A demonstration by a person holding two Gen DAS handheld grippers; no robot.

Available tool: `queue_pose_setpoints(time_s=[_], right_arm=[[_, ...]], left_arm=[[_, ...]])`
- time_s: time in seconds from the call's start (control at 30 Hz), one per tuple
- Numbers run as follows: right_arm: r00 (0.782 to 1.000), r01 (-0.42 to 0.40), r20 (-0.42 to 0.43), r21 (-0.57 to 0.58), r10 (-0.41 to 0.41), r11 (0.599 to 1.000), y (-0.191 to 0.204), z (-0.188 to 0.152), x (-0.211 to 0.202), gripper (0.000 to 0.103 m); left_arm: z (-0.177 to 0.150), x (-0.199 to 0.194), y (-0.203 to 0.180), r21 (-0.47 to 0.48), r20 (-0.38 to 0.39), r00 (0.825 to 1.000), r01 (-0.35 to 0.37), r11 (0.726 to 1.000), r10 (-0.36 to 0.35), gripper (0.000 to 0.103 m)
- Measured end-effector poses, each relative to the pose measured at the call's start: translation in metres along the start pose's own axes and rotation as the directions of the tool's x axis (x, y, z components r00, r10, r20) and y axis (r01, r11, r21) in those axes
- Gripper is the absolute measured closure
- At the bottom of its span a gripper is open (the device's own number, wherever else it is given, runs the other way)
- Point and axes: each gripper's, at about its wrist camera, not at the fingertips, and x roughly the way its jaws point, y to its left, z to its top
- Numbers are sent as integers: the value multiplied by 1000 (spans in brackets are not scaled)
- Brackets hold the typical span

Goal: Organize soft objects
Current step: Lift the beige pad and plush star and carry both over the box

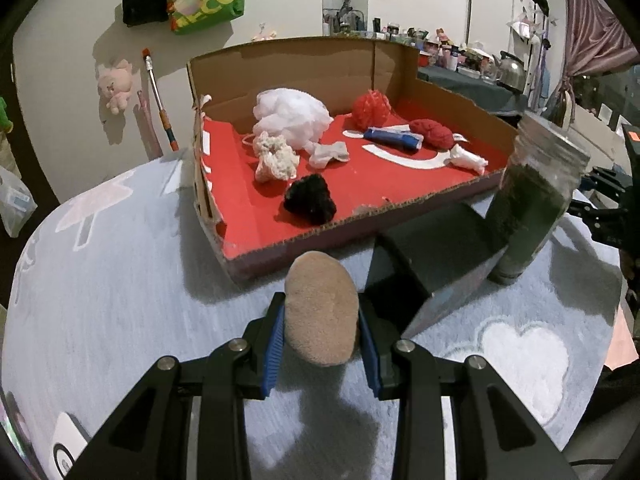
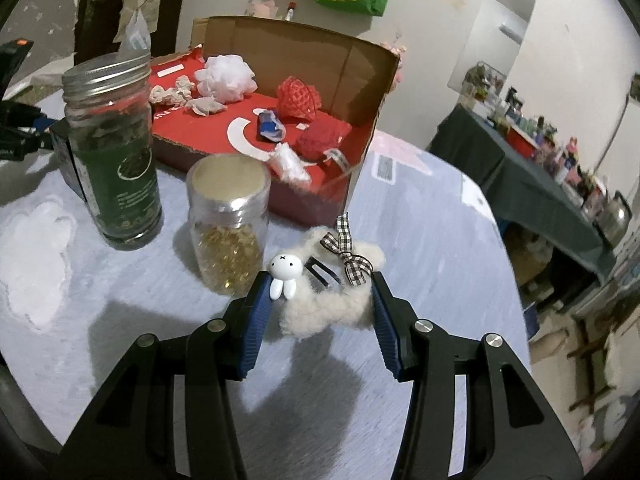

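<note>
Between left tool (image 1: 322,322) pads — tan puff (image 1: 322,314).

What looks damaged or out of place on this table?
The cardboard box is cut open: its near wall is trimmed low with a ragged edge, and its left corner is torn. Two hard jars, a green-labelled one and a smaller one of golden beads, stand among the soft items. Nothing looks spilled.

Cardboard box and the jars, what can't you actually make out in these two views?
- Cardboard box: in the right wrist view, the green jar hides its near left corner.
- Gold-bead jar: absent from the left wrist view.
- Green jar label: print too small to read.
- Dark block: its lower edge sits behind the left tool holding the tan puff.
</note>
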Motion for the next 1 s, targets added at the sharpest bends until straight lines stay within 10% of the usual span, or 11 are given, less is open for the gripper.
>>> queue_pose_setpoints(time_s=[0.6,1.0], right_arm=[[999,-28,35,-171,35,985,-12,49,7,57],[992,-113,25,-256,123,960,-7,92,23,57]], left_arm=[[57,0,0,129,24,1000,6,992,-9,67],[108,27,-26,180,-41,990,139,974,-133,67]])
